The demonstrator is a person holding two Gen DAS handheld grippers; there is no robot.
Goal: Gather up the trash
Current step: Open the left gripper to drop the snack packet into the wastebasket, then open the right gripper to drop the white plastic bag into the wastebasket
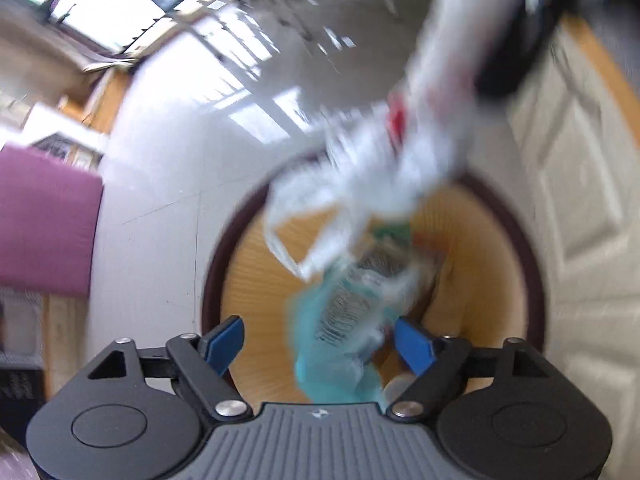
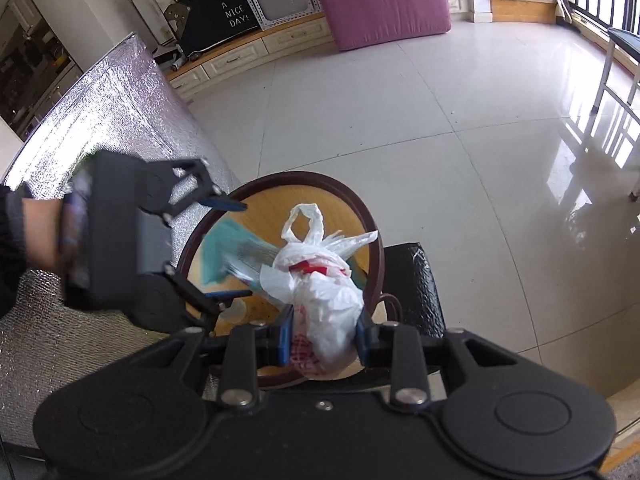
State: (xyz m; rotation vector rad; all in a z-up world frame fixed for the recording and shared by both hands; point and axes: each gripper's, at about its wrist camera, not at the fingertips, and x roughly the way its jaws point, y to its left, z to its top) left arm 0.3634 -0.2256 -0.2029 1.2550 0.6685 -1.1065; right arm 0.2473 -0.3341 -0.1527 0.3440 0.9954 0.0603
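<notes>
A white plastic bag (image 2: pixel 320 280) with red print hangs over a round wooden table (image 2: pixel 272 196) with a dark rim. My right gripper (image 2: pixel 325 320) is shut on the bag's lower part, and the bag's handles point away from it. A teal and clear wrapper (image 2: pixel 224 252) lies blurred by the bag's mouth. My left gripper (image 2: pixel 244 249) is held at the left with its fingers wide apart around that wrapper. In the left wrist view the wrapper (image 1: pixel 332 320) sits between the open gripper's (image 1: pixel 318 328) blue pads without being pressed. The bag (image 1: pixel 400 160) hangs blurred above the table (image 1: pixel 248 260).
A silver quilted cover (image 2: pixel 100 120) lies over furniture left of the table. A black padded object (image 2: pixel 416 280) stands at the table's right. A purple mattress (image 2: pixel 380 0) leans at the back. Glossy white floor tiles (image 2: pixel 440 120) spread beyond. A white panelled door (image 1: pixel 580 200) lies right.
</notes>
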